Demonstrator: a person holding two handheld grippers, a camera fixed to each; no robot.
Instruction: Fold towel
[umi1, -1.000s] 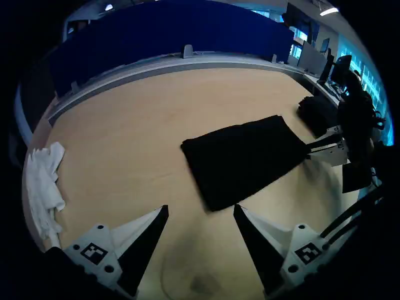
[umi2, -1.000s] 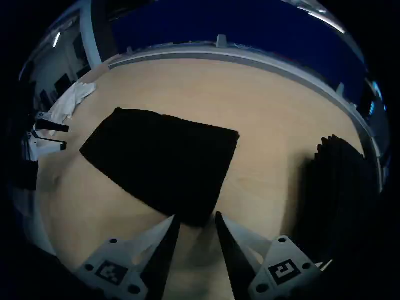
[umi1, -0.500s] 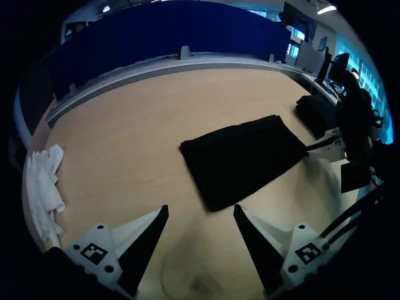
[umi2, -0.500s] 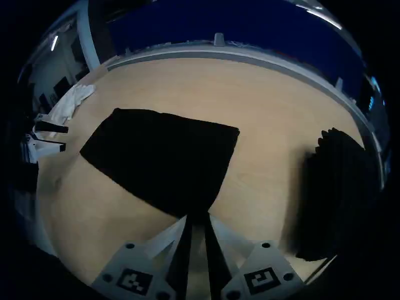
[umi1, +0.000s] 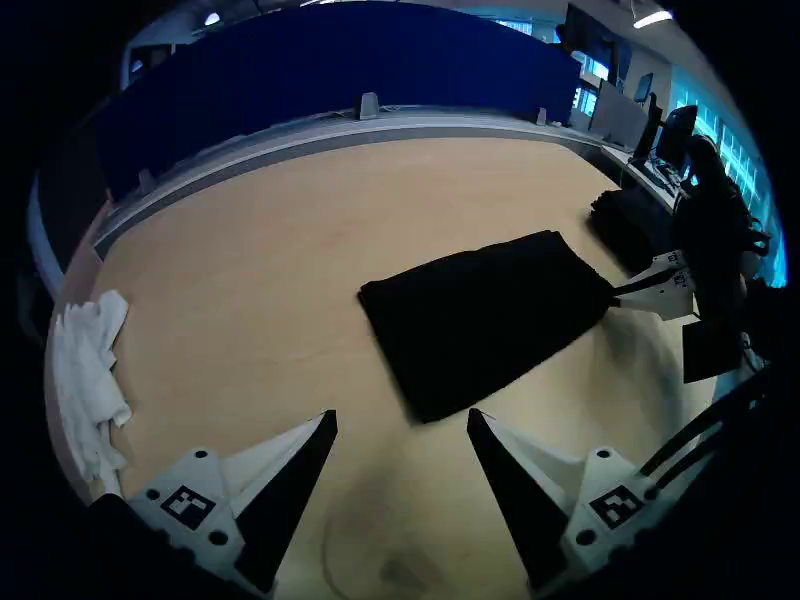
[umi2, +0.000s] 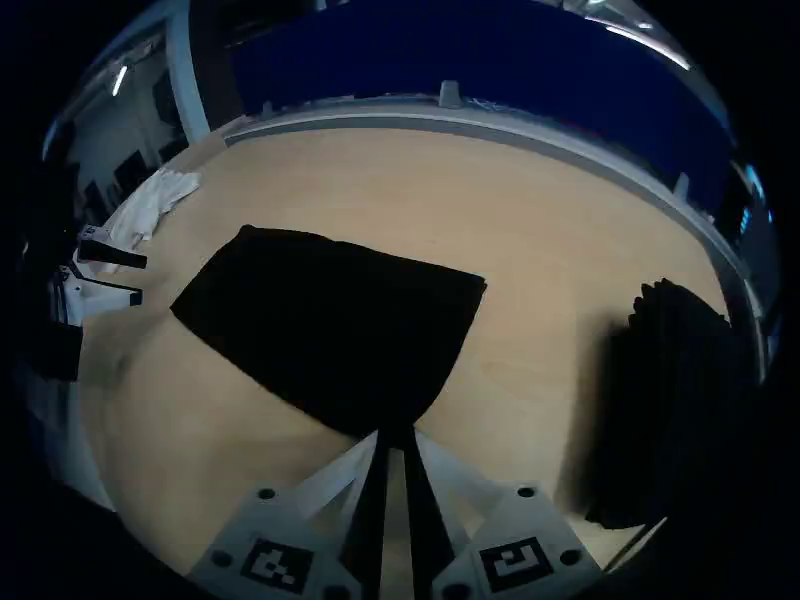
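Right gripper (umi2: 393, 440) looks pinched on just the black towel (umi2: 330, 330) corner, so it might slip; left gripper (umi1: 400, 413) gapes open.

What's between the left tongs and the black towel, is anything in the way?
Nothing visible. Only bare table lies between the open left tongs and the black towel, whose near corner is just ahead of them. The white cloth sits off at the table's edge, well aside. The right tongs pinch another corner.
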